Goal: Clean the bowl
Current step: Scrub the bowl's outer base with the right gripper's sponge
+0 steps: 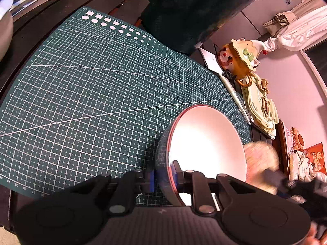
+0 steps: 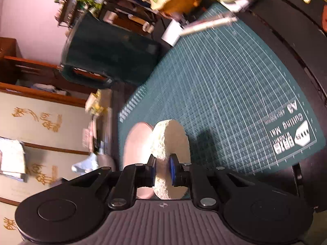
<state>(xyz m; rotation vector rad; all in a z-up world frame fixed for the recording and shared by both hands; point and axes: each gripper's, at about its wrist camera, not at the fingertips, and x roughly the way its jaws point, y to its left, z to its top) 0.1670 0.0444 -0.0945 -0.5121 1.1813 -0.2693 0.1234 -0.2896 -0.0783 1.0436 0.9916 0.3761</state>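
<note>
Left gripper (image 1: 163, 178): clamped on the bowl's rim, one finger inside, one outside.
Right gripper (image 2: 162, 172): clamped on a round sponge (image 2: 169, 143), held on edge.
Bowl (image 1: 206, 140): tilted up on its side over the near right part of the mat, white inside facing the sponge; in the right view it shows as a pale disc just left of the sponge.
Mat (image 1: 92, 85): green, gridded, on a dark table.
Pen (image 1: 235, 96): along the mat's far right edge.
Bear figure (image 1: 237, 59): beyond the pen.

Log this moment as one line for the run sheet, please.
left gripper: shut on bowl rim, tilted | right gripper: shut on sponge, at bowl | cutting mat beneath
</note>
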